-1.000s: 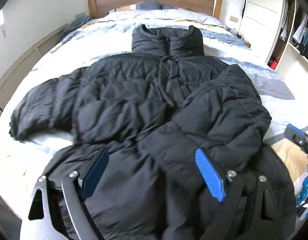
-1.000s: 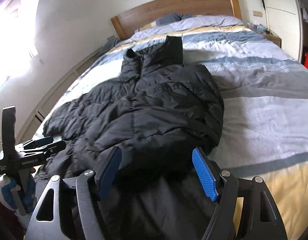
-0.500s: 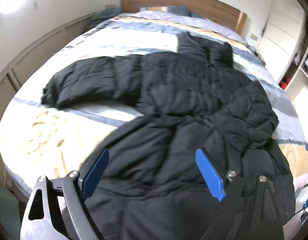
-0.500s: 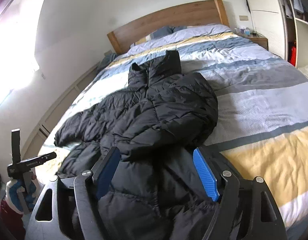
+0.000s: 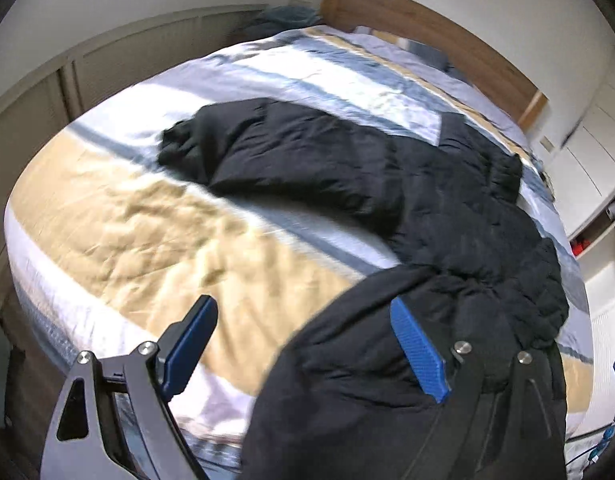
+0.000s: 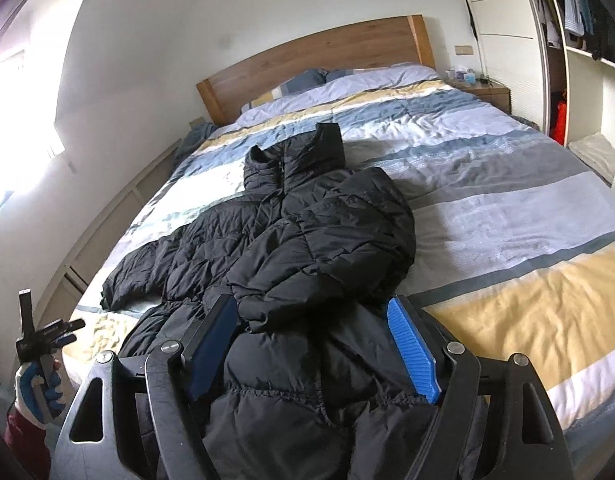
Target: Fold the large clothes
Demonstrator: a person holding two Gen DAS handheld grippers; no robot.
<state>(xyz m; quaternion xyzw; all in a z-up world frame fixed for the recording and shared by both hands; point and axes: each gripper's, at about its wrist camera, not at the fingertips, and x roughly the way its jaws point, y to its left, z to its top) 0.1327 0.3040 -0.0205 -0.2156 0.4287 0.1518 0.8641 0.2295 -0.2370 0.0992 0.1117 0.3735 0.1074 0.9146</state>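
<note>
A black puffer jacket lies front-up on the striped bed, collar toward the headboard. Its right sleeve is folded across the chest; its left sleeve lies stretched out to the side. My left gripper is open and empty above the bed's foot corner, its right finger over the jacket's hem. It also shows at the far left of the right wrist view. My right gripper is open and empty above the jacket's lower part.
A wooden headboard and pillows are at the far end. A nightstand and an open wardrobe stand to the right. A low panelled wall runs along the bed's left side.
My left gripper has swung left toward the bed's left foot corner, so the outstretched sleeve now lies ahead of it. My right gripper has pulled back and risen a little.
</note>
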